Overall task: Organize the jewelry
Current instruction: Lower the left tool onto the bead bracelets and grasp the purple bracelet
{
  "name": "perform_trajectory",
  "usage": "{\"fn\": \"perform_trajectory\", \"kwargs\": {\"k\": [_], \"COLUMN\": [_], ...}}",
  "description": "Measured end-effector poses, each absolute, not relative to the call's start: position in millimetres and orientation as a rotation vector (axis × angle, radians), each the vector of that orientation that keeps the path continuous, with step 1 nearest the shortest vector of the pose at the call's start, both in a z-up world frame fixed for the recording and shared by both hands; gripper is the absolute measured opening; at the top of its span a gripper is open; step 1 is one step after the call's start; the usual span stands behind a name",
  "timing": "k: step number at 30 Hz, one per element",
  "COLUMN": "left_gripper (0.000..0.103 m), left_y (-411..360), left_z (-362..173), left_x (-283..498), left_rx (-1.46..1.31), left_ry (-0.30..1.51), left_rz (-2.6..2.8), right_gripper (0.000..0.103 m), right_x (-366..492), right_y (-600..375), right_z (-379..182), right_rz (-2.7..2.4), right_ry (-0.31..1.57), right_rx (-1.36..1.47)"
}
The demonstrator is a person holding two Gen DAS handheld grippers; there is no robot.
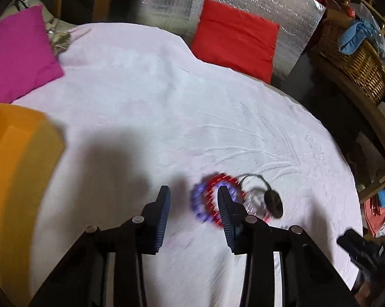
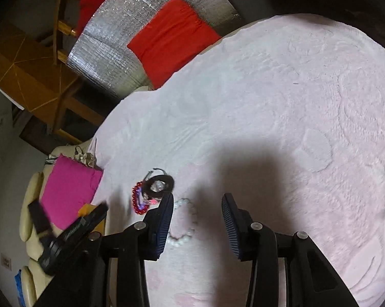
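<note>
Red bead bracelet [image 1: 224, 179] and purple bead bracelet [image 1: 198, 204] lie flat, overlapping, on the pale pink blanket [image 1: 141, 102]. Touching them on one side: a black ring-shaped piece [image 2: 158, 183] with a thin dark cord loop, and a clear crystal bracelet [image 1: 255, 202] under it. White pearl bracelet [image 2: 186, 223] lies flat just beside the cluster, apart from it, partly in shadow.

Each claw [image 1: 193, 211] [image 2: 197, 216] has black linkage arms, silver pivot screws and ribbed dark-blue pads.
</note>
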State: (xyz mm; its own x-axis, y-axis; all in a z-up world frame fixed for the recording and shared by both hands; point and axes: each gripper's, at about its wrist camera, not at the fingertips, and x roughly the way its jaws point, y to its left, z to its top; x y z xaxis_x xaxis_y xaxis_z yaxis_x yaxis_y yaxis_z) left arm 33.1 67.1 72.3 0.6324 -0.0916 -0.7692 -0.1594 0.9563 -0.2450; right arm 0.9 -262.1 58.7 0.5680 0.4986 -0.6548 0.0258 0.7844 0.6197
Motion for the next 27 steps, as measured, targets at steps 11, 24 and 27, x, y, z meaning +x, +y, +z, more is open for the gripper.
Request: {"fn": "perform_trajectory", "kwargs": {"k": [11,24,27], "left_gripper": [0.013,0.009,0.009], "left_y": [41.9,71.5,69.2], "left_z": [36.8,46.1,46.3], "left_x": [55.9,18.0,11.0], "left_rx": [-0.161,-0.138,-0.135], "left_ry": [1.004,1.035,1.045], "left_rz": [0.037,0.000,-0.069], "right_gripper": [0.043,0.066,0.063], "right_x": [20.1,40.0,48.3], "right_y": [-242.4,-113.7,-102.3], "right_z": [47.6,44.6,31.3], "right_rz": [0.408,0.475,0.419], "right_ry": [0.960,0.942,0.955], "right_rx": [0.598,0.166,0.074]}}
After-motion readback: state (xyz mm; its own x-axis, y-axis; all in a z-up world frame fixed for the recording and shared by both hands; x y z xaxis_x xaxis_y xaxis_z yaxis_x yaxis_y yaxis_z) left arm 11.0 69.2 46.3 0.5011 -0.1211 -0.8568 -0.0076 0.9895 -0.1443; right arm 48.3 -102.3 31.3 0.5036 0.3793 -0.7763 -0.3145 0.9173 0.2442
